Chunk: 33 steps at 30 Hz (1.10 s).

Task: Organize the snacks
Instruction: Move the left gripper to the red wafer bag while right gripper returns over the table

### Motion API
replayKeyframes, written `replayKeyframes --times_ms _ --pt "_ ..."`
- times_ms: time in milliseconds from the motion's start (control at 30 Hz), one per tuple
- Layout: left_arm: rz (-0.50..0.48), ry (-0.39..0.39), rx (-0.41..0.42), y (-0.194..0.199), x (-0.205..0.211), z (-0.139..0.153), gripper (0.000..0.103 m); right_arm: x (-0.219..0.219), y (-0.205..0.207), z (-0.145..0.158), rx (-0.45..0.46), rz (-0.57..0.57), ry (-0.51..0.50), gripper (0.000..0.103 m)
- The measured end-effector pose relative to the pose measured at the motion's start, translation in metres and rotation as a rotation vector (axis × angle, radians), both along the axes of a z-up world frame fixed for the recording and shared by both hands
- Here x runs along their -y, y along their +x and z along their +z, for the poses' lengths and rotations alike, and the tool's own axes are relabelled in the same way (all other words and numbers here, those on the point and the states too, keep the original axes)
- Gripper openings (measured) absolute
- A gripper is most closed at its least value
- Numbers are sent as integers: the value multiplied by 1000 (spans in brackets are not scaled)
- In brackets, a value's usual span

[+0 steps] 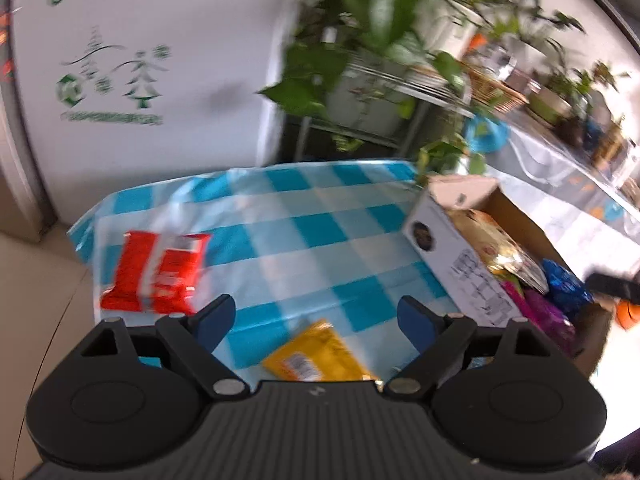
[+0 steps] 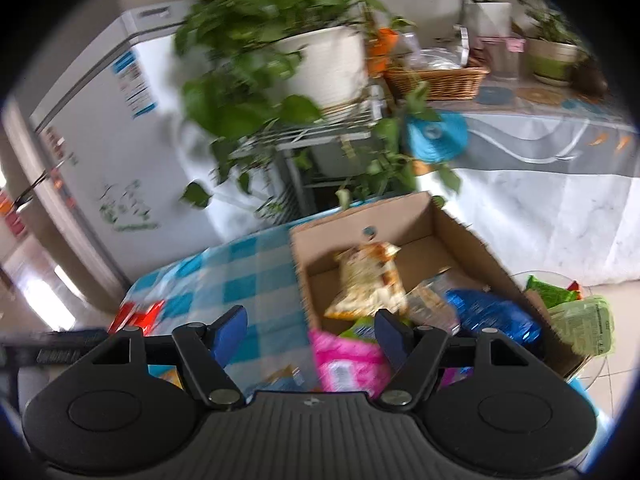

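Cardboard box (image 2: 404, 216) holds several snack bags. Red bag (image 1: 156, 272) and yellow bag (image 1: 320, 354) lie left of box on the cloth (image 1: 304, 216). Left gripper (image 1: 316, 320) and right gripper (image 2: 310, 332) spread, gripping nothing.

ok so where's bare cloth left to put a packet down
Free: the checked cloth between the red packet and the cardboard box, beyond the yellow packet. Crowded: the box's near end, piled with snacks; its far end is barer.
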<state>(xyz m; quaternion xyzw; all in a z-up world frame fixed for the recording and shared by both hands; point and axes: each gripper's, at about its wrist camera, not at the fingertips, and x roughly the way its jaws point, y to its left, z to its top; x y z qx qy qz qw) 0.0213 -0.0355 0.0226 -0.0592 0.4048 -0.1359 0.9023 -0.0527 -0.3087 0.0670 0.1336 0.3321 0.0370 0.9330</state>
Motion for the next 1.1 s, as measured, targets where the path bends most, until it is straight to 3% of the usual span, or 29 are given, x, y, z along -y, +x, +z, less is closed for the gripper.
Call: replayKeyframes --times_ms 567,733,867,1100 --pt "194 9 -13 45 -83 -1 88 -92 -7 -29 -97 223 -61 77" --pt "162 32 -50 65 -81 -12 88 -110 -2 -35 -117 258 -70 80" --pt "94 109 -91 79 -68 -28 88 -119 5 -38 -130 268 -62 80" --pt "22 173 -131 93 -55 -51 88 -134 22 -51 -166 271 -58 80"
